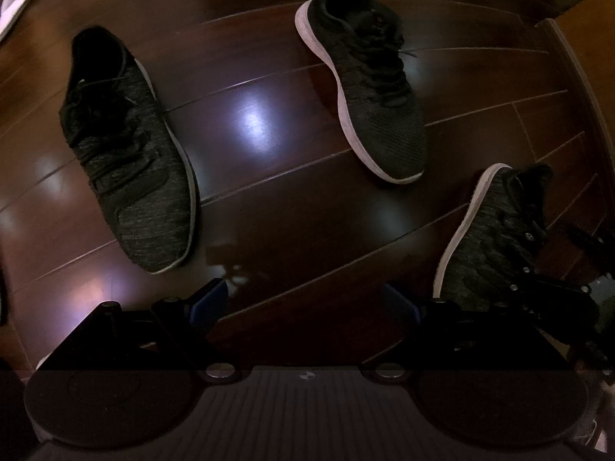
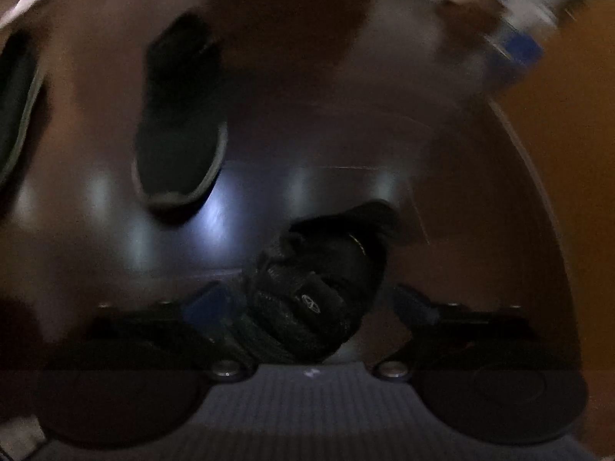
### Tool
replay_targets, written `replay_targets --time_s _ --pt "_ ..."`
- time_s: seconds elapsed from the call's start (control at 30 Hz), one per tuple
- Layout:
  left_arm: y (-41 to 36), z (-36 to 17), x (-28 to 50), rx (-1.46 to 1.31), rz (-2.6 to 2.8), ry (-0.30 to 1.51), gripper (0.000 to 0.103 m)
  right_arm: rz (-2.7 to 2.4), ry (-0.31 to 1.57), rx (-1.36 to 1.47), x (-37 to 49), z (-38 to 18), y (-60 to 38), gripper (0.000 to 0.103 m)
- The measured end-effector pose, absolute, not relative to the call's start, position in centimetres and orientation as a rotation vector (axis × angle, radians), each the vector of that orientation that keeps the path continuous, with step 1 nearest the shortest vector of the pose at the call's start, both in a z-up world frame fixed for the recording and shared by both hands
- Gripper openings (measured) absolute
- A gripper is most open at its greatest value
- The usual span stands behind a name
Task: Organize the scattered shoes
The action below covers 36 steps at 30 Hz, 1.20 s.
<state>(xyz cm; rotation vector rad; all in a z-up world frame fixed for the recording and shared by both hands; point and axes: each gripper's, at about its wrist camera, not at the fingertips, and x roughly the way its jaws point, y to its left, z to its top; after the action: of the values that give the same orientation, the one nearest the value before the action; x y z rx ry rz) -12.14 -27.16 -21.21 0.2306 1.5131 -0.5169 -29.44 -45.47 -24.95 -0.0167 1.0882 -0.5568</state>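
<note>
1. Shoes lie scattered on the dark wood floor (image 1: 269,230): a left shoe (image 1: 127,153), a middle shoe (image 1: 369,92), and a third shoe (image 1: 496,238) tilted up at the right.
2. Their knit uppers look soft and light, the white soles stiffer; I judge the heel collar or sole edge the firmest hold.
3. Left gripper (image 1: 303,303) hangs spread wide above bare floor, holding nothing.
4. Right gripper (image 2: 307,307) has the third shoe (image 2: 319,292) between its fingers; blur hides whether they pinch it.

Both your wrist cameras look down at the wooden floor (image 1: 269,230); your right sits closest, sharing the sneakers (image 1: 365,77).
</note>
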Motion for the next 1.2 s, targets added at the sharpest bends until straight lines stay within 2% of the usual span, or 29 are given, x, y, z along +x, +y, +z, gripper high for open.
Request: replay_targets --time_s 0.27,0.43,0.9,1.1,1.2 --pt "-26.8 -21.4 -11.8 0.222 -0.503 1.525 0.091 -0.734 1.07 0.404 -30.1 -27.4 -46.7 0.103" --pt "-26.3 -21.6 -11.5 0.21 -0.487 1.531 0.091 -0.779 1.049 0.573 -30.4 -27.5 -46.6 0.103" --pt "-25.0 -23.1 -10.6 0.229 -0.43 1.544 0.091 -0.848 1.095 0.487 -27.4 -30.4 -47.0 0.103" --pt "-25.0 -22.9 -10.7 0.232 -0.443 1.544 0.091 -0.854 1.113 0.466 -27.5 -31.4 -47.2 0.093" --pt "-25.0 -22.7 -10.7 0.231 -0.442 1.539 0.091 -0.846 1.119 0.464 -27.6 -30.9 -47.4 0.083"
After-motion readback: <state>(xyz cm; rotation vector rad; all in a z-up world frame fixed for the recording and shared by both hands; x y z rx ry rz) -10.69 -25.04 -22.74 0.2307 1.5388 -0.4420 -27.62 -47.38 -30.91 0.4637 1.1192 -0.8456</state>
